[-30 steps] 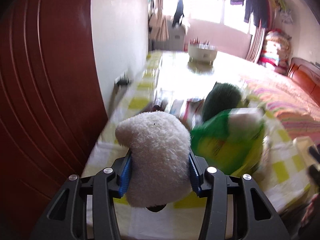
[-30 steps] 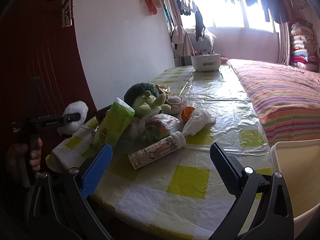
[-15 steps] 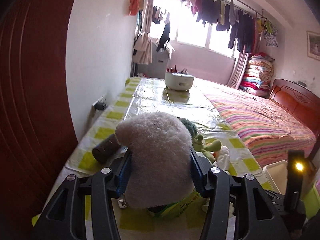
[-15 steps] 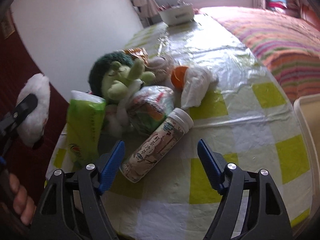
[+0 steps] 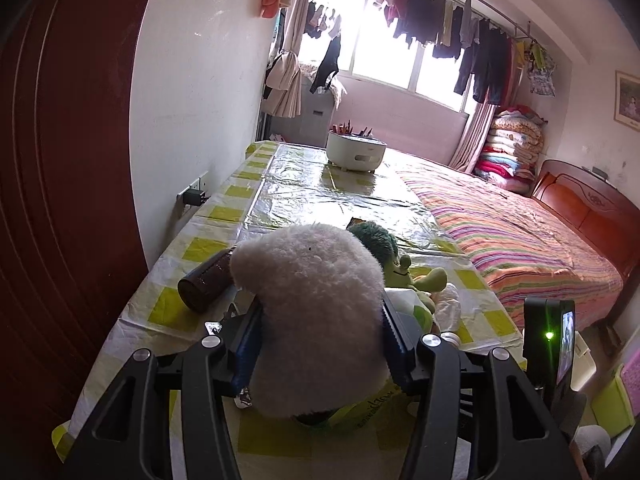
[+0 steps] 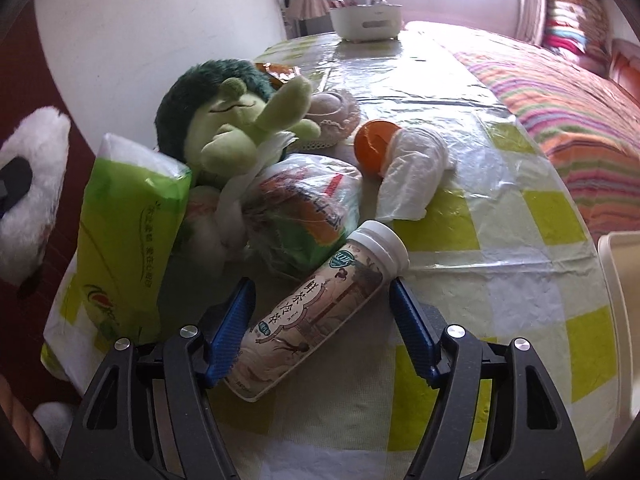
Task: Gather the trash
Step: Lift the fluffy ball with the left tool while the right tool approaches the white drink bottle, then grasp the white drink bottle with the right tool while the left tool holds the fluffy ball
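We've got right gripper [image 6: 320, 332] jaws closing around the white-capped printed tea bottle [image 6: 320, 312], not yet clamped; centre them mid-body. Left gripper [image 5: 320, 340] clamps the fluffy white plush [image 5: 308, 312].

place: home bedroom | cues: striped bed [image 5: 520, 240]; hanging laundry [image 5: 440, 20]; probably folded quilts [image 5: 512, 140]

The right gripper [image 6: 322, 330] has just been closing, its jaws astride a lying bottle [image 6: 320, 312], pads not pressing it. Behind on the checked tabletop [image 6: 520, 280] lie a green tissue pack [image 6: 128, 240], plush doll [image 6: 236, 120] and orange [image 6: 372, 148].
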`<move>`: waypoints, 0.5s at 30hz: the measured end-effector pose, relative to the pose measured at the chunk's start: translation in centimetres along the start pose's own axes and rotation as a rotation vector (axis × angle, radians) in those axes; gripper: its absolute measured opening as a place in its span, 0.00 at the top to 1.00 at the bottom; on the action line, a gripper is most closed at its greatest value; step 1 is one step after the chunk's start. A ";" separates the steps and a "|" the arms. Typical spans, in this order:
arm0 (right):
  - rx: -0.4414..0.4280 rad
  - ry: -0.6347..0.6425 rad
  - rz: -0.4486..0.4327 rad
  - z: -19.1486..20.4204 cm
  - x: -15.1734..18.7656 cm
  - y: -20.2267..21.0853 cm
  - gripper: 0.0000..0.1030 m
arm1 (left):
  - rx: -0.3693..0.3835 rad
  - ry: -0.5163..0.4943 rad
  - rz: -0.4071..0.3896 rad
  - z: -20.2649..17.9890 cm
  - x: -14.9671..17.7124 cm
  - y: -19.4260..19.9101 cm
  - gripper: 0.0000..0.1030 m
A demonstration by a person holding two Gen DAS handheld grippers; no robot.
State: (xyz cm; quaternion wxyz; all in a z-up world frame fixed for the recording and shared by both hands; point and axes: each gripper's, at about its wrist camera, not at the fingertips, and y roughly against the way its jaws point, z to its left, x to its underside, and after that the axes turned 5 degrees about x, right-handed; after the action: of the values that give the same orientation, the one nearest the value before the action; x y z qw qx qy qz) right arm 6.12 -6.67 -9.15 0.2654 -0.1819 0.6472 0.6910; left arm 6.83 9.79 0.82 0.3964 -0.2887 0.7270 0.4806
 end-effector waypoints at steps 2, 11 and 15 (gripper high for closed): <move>-0.043 0.020 0.015 -0.1 0.0 0.3 0.47 | 0.001 -0.004 -0.001 -0.3 0.1 0.0 0.49; -0.158 0.056 0.065 -1.7 1.0 1.7 0.65 | 0.011 -0.011 0.014 -1.2 0.3 -0.7 0.48; -0.086 0.181 0.049 -1.2 1.5 2.7 0.70 | 0.020 -0.016 0.022 -1.6 0.4 -1.0 0.48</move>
State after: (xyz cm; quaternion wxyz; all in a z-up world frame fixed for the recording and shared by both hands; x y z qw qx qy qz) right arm 3.24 -7.75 -8.00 0.1810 -0.2389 0.6425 0.7053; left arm 6.92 7.87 0.37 0.3998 -0.2726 0.7317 0.4800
